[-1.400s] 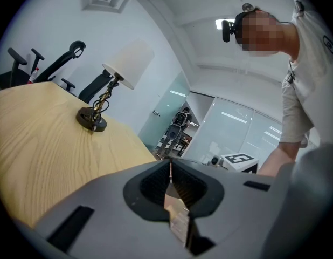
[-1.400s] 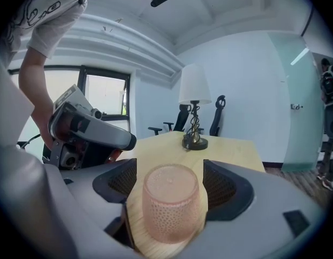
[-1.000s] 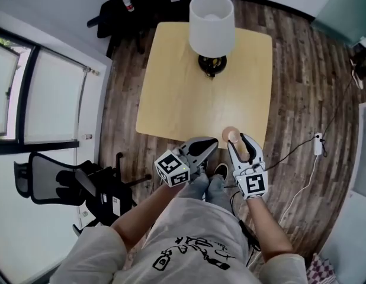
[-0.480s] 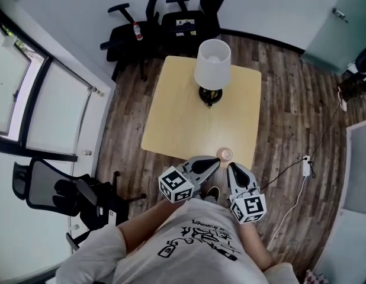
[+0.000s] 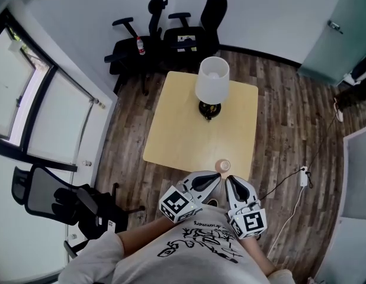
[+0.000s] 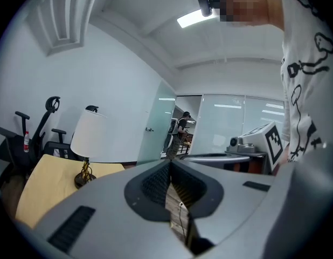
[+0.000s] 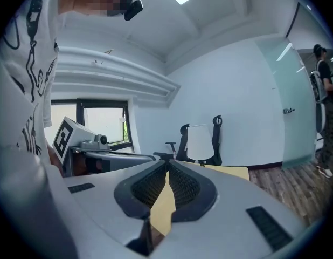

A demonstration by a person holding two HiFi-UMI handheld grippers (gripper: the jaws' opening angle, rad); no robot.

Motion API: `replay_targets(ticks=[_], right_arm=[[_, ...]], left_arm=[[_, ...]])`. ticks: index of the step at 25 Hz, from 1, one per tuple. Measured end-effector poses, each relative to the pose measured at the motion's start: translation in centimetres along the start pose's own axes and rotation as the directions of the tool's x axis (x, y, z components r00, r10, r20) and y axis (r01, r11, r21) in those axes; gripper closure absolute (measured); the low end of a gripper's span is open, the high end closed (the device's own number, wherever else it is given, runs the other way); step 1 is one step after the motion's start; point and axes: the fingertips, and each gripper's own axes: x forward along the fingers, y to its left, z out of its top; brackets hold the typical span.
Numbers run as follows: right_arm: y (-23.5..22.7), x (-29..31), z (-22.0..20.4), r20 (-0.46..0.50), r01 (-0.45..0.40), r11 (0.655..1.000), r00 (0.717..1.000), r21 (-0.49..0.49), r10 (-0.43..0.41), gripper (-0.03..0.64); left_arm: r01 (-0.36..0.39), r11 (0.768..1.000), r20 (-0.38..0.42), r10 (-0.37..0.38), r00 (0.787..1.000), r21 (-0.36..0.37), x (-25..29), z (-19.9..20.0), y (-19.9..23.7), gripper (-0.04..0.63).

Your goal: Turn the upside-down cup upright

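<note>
Both claws, left claw (image 5: 214, 177) and right claw (image 5: 230, 180), are clenched empty | cup (image 5: 224, 165) is set on worktop (image 5: 183, 129) just beyond their tips, untouched.

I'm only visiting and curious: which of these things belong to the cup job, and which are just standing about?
Part of the job:
cup
table under it
left tongs and right tongs, both shut and empty

Just standing about:
lamp
chairs
bottle
</note>
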Motion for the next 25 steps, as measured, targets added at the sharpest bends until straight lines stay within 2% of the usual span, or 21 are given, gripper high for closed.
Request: replay_targets(ticks=[11, 18, 25], right_arm=[[0.4, -0.3, 0.2, 0.018, 0.021, 0.999, 1.0, -0.037, -0.02, 0.592], [-0.4, 0.0, -0.6, 0.008, 0.034, 0.999, 0.999, -0.023, -0.034, 0.592], [-0.6, -0.1, -0.9, -0.001, 0.039, 0.999, 0.999, -0.031, -0.039, 0.592]], left_arm=[[-0.023, 0.997, 0.022, 0.022, 1.0, 0.077, 0.2, 0.7, -0.5, 0.584], [-0.071, 0.997, 0.008, 0.071, 0.997, 0.017, 0.0, -0.7, 0.9, 0.584], [-0.07, 0.997, 0.002, 0.07, 0.998, 0.015, 0.0, -1.1, 0.8, 0.584]])
